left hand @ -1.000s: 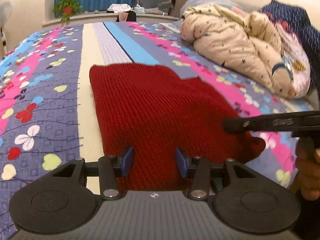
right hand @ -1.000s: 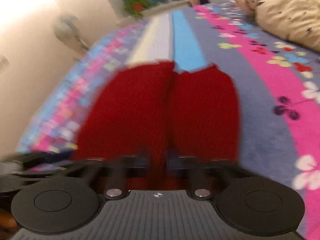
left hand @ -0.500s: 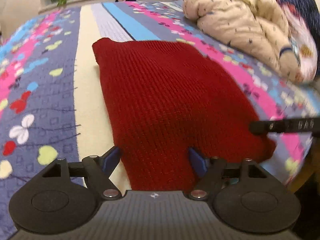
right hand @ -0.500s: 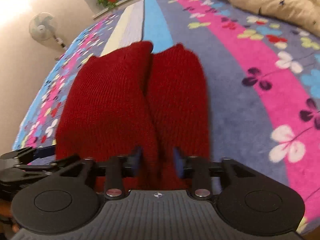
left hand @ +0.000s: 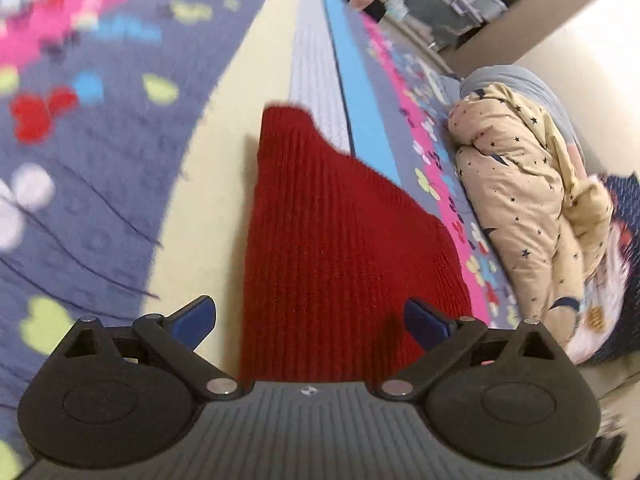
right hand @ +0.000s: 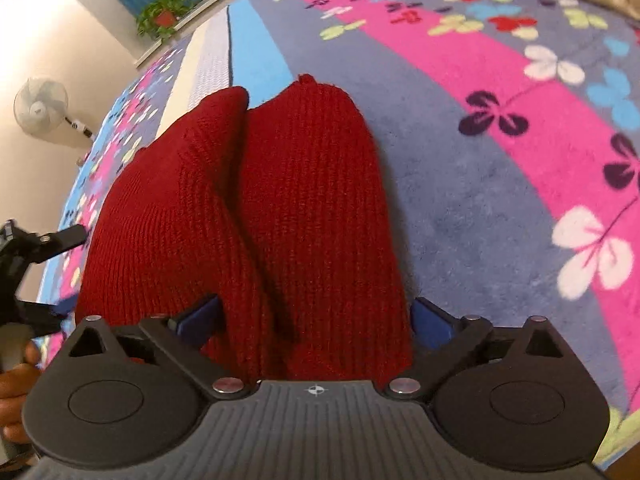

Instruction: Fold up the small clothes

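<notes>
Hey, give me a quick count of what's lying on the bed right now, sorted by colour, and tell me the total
Red: 1, the folded knit garment
Beige with dark stars: 1, the bunched quilt
Navy patterned: 1, the cloth behind the quilt, only partly visible
Total: 3

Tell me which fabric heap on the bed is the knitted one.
The dark red garment, ribbed knit, lying flat before both open grippers. The other heap is the beige star-print quilt, bunched up further right.

Red knit garment (right hand: 280, 208) between wide-spread fingers (right hand: 430, 316)
</notes>
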Demonstrator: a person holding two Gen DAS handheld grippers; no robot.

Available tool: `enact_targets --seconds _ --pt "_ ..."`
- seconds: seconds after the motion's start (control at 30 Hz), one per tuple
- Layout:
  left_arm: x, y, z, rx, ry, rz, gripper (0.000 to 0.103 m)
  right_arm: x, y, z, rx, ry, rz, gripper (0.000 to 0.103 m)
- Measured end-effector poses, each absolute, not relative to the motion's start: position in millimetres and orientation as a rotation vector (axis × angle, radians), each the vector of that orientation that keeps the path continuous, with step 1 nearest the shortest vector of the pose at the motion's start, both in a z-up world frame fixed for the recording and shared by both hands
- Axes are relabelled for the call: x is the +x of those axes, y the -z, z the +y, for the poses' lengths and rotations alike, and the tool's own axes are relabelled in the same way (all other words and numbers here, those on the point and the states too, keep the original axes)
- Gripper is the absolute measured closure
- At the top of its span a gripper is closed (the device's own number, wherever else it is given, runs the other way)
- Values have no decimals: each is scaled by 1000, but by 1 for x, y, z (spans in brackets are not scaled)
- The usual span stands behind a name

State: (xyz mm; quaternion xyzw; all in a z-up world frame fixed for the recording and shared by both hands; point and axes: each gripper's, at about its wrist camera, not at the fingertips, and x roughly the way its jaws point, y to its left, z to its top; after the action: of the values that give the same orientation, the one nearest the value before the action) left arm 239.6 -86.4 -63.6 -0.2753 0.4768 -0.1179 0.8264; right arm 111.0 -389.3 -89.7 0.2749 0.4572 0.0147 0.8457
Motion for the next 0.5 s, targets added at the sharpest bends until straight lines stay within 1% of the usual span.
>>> enact_targets --seconds 0.13,0.23,0.27,0.33,0.37,0.4,0.43,0.47,0.5 --pt "257 85 -93 -640 329 1066 1 110 96 -390 634 -47 976 3" --pt "266 103 -96 -681 343 1092 1 111 94 -389 632 -75 964 7" --pt "268 109 -94 -713 339 1099 2 111 95 -389 627 -79 959 9" --pt "272 111 -92 -719 329 1099 8 111 95 -389 624 -85 939 16" --pt "273 110 -92 -706 325 1101 11 110 93 -389 635 -92 929 23" --pt "273 106 -92 -686 323 1102 20 109 92 -390 642 -97 918 33" --pt "273 100 -91 -667 327 1098 29 108 89 -388 646 -107 901 38" --pt "273 94 -89 -654 337 1094 32 110 87 -386 644 -117 887 49" --pt "273 88 -87 -648 345 1091 36 110 83 -383 637 -130 867 56"
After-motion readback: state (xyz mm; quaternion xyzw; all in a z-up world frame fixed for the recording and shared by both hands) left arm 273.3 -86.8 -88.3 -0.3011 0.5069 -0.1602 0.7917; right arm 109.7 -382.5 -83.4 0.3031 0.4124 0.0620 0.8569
